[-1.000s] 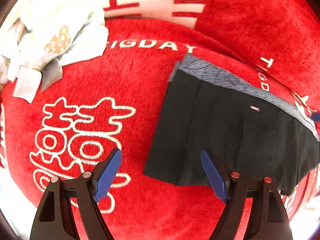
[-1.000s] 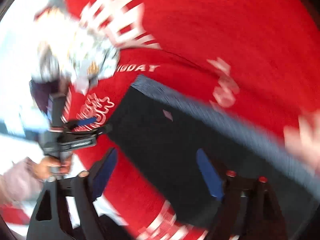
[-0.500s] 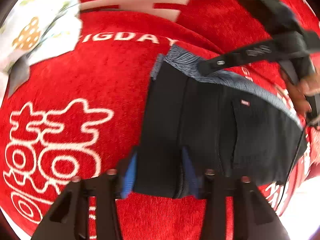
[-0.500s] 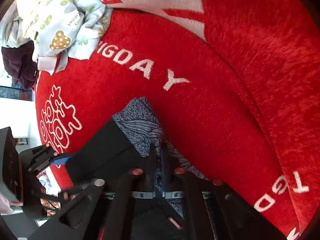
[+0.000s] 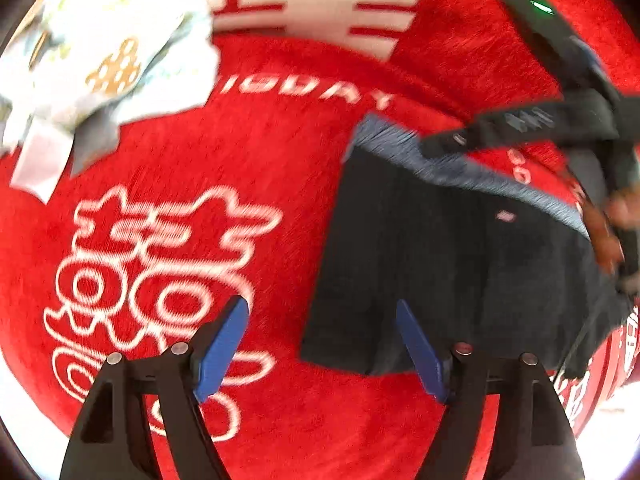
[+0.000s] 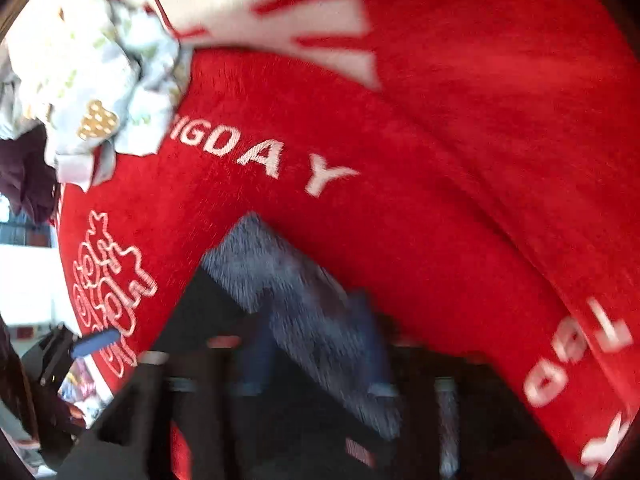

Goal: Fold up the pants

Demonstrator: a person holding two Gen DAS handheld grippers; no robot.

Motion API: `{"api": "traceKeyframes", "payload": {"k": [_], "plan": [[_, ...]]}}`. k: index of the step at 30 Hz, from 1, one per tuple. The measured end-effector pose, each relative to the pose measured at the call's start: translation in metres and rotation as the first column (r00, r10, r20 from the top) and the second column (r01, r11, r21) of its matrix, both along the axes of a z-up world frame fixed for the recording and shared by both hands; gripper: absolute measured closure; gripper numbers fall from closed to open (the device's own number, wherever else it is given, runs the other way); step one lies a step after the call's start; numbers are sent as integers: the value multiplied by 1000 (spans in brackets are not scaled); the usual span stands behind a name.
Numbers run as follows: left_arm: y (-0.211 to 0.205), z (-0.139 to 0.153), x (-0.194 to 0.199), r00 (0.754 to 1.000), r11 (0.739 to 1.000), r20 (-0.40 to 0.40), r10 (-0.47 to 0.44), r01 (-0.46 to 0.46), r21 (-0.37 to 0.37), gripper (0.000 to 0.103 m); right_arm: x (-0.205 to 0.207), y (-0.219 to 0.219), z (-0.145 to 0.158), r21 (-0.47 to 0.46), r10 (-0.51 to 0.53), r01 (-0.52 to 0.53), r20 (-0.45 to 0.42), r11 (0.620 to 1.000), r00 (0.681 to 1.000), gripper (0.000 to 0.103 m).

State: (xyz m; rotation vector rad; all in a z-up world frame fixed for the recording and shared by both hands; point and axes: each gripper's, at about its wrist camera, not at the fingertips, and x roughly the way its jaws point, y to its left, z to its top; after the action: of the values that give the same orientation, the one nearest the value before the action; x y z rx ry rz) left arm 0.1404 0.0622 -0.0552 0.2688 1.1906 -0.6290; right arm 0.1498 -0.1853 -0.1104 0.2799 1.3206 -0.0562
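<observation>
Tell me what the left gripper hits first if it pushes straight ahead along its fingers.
Probably the red plush blanket. The open left gripper points at bare red fabric just beside the left edge of the folded black pants with the grey waistband; its right-hand finger overlaps that edge, so it may graze the pants. Depth is unclear.

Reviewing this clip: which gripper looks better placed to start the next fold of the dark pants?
Probably left. The left gripper is open at the pants' near hem. The right gripper sits over the grey waistband, its state blurred.

L gripper [image 5: 322, 344] now wide open, off pants [image 5: 460, 272] hem; R gripper [image 6: 316, 344] apparently parting, blurred.
</observation>
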Motion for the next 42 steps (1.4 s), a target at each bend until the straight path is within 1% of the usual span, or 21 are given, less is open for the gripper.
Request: {"api": "traceKeyframes", "payload": {"k": [4,6,8,9,10,11,12,14,17,19,20,22,23,24,25,29,32,33,37,40,42], "plan": [[-43,13,-6,999,999,21,-25,26,-22,25,-75,-23,40,3,-139,139,71,990,988,42],[-71,2,-4,1000,999,13,-28,27,21,25,-124,-47,48,34,-253,251,75,967,965,66],[-93,-15,-3,1000,998,9,-13,13,66,25,-156,-69,47,32,-329,328,54,944,943,68],[-105,-26,-2,1000,996,6,-5,4,92,25,-176,-87,40,23,-381,381,31,924,924,68],[-113,-35,-1,999,992,41,6,-11,122,16,-189,-100,31,24,-427,427,12,904,904,68],[-116,-35,-1,996,991,89,12,-23,135,6,-199,-110,22,23,-469,469,2,883,883,78],[-120,-36,-1,994,989,112,15,-31,145,4,-211,-122,12,42,-517,516,16,855,856,103],[-120,-37,3,996,989,77,48,-58,135,4,-232,-147,6,116,-596,586,83,802,799,103],[-117,-31,0,996,983,70,52,-63,171,4,-259,-183,8,61,-711,709,105,702,695,103],[-120,-18,-15,996,978,83,24,-41,206,4,-277,-197,19,25,-749,752,106,659,654,97],[-117,-9,-24,997,980,82,9,-25,197,4,-283,-198,24,23,-748,750,103,661,656,96],[-126,4,-49,997,985,70,-39,26,168,4,-296,-186,39,44,-697,697,106,716,709,87],[-134,9,-66,996,986,60,-70,60,157,4,-302,-177,44,43,-668,668,104,743,737,70],[-145,11,-85,994,984,47,-102,94,150,4,-309,-164,47,43,-639,639,96,768,763,48],[-155,11,-101,991,982,32,-129,123,144,4,-317,-151,48,57,-625,622,82,781,777,42],[-190,-6,-157,975,961,-10,-224,223,165,4,-339,-107,39,141,-587,576,44,805,809,45],[-192,-25,-191,955,928,44,-294,275,252,3,-351,-87,14,65,-543,541,0,838,840,47],[-188,-23,-196,952,933,75,-296,271,239,3,-361,-83,13,63,-533,530,41,846,845,51],[-183,-13,-194,963,926,17,-269,254,277,3,-392,-86,22,134,-558,551,21,824,830,51],[-193,2,-199,959,917,49,-279,251,310,3,-426,-97,31,148,-624,614,30,775,781,50],[-206,18,-206,956,922,66,-286,256,291,3,-451,-114,42,157,-677,664,52,731,734,50]]}}
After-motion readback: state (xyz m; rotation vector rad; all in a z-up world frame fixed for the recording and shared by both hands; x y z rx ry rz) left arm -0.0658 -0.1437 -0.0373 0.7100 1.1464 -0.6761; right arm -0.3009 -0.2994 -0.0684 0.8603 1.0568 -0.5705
